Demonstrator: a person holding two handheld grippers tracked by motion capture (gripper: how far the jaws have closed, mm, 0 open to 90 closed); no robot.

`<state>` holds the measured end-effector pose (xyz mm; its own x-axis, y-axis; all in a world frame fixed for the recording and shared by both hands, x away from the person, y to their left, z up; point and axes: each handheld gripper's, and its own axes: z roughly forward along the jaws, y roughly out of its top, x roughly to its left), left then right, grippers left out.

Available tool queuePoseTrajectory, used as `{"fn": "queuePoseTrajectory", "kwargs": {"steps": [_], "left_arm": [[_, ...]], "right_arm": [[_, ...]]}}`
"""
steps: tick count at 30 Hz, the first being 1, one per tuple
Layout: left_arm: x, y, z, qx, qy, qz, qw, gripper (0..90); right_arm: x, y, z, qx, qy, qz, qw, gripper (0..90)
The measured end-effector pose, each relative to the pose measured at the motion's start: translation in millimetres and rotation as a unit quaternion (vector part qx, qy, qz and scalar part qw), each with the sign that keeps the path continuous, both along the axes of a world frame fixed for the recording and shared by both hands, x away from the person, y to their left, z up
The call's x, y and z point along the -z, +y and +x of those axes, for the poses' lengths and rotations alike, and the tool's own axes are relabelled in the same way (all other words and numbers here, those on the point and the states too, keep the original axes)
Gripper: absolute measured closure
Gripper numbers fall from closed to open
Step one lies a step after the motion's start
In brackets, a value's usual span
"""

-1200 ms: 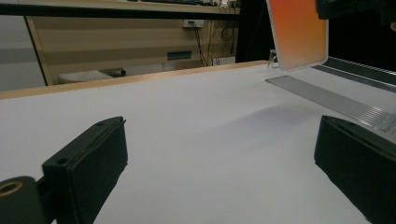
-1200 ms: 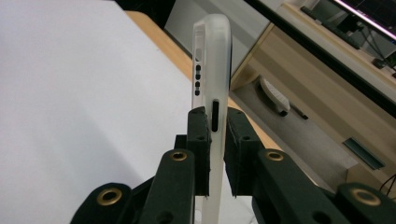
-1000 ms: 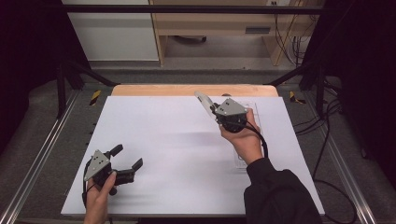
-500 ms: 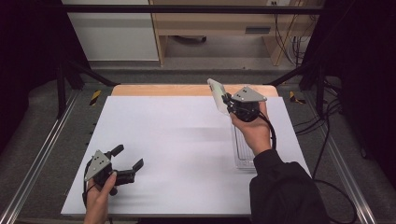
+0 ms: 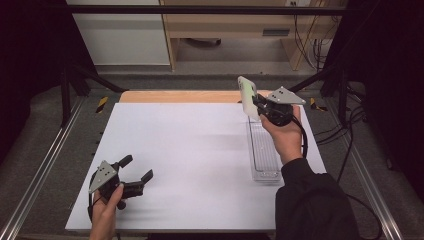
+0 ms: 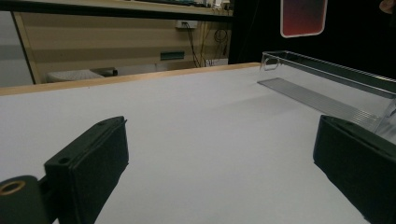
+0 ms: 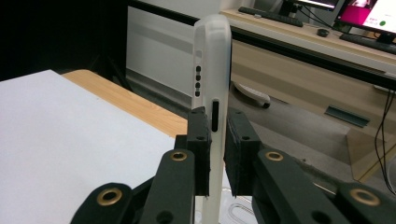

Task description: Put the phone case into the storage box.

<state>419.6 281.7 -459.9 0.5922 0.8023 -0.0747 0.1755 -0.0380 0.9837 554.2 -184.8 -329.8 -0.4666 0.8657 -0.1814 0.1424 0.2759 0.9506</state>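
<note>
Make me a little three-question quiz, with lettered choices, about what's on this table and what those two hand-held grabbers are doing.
1. Where does the clear tray lie?
A. on the table's right side
B. at the left edge
C. on the floor

2. How many grippers are there?
A. one
B. two
C. three

3. What is the state of the right gripper?
A. wide open
B. shut on nothing
C. shut on the phone case

Answers:
1 A, the tray lies beside the right forearm.
2 B, each hand holds one.
3 C, its fingers press both faces of the case, while the left gripper stands open.
</note>
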Motion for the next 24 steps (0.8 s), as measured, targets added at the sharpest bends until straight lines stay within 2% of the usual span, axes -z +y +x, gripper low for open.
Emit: {"fn": "queuePoseTrajectory", "kwargs": {"steps": [4, 9, 19, 24], "left_arm": [[0.1, 0.5, 0.1, -0.002, -0.001, -0.001, 1.0, 3.0], [-0.1, -0.9, -0.5, 0.001, -0.008, 0.009, 0.9999, 3.2], [0.2, 0.9, 1.2, -0.001, -0.007, 0.005, 1.0, 3.2], [0.3, 0.4, 0.5, 0.0, -0.007, 0.007, 0.9999, 3.3]], "right_arm": [[-0.4, -8.1, -0.3, 0.009, 0.001, 0.003, 1.0, 81.9], [0.7, -15.2, -1.5, 0.016, 0.002, 0.006, 0.9999, 81.9], [4.0, -29.2, -3.5, 0.031, 0.01, 0.015, 0.9993, 81.8], [7.1, -39.5, -7.7, 0.042, 0.014, 0.03, 0.9986, 81.8]]}}
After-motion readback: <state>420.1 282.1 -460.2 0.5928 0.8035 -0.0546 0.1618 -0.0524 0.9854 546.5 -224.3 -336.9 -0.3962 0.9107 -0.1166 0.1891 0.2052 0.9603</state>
